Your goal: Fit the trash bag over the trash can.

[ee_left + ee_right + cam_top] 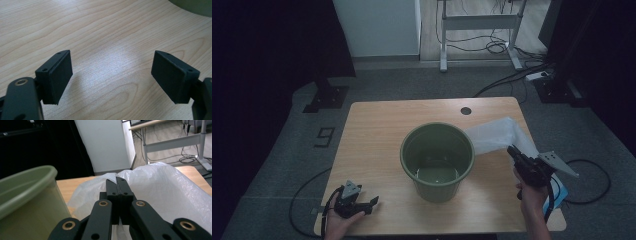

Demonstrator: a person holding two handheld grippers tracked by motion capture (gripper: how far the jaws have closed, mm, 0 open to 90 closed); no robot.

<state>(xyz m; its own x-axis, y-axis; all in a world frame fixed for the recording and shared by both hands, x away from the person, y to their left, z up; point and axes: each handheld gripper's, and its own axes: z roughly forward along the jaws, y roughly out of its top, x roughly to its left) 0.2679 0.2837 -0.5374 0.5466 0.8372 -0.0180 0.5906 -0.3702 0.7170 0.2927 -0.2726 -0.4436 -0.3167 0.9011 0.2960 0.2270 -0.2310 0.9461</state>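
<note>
Two grippers work here — the right gripper (513,150) has its fingers clenched on a thin white plastic bag (497,135) lying just right of the green bin (437,160); the left gripper (111,75) rests released — on the wooden surface (372,140).

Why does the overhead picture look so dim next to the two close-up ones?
High view: dim, with black corners, though the bin and bag stay readable. Left gripper view: bright, a pale glare patch on the table between the fingers. Right gripper view: evenly lit, near fingers slightly soft.
</note>
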